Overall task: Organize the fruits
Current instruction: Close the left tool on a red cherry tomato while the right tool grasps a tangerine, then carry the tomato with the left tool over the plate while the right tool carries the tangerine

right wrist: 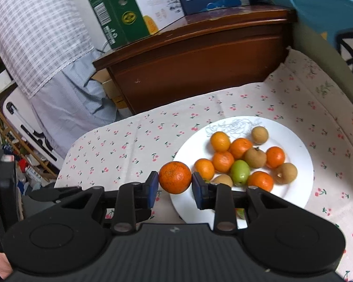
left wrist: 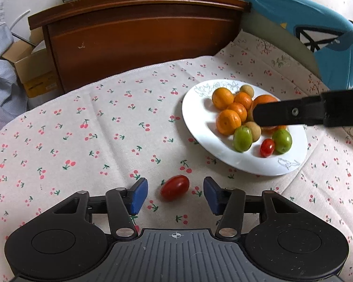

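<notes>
Low in the frame, the left hand-held gripper [left wrist: 175, 193] straddles a cherry tomato [left wrist: 175, 187] on the cherry-print cloth [left wrist: 82, 127], pads not yet touching it; closing comes next. Centre frame, the right hand-held gripper [right wrist: 175, 186] clamps a mandarin [right wrist: 175, 177] beside the plate [right wrist: 301, 141], partly hiding its fruit.

The right tongs [right wrist: 175, 184] clamp a mandarin [right wrist: 175, 177] between their blue pads, held above the near left rim of the white plate [right wrist: 301, 181] of fruit.
</notes>
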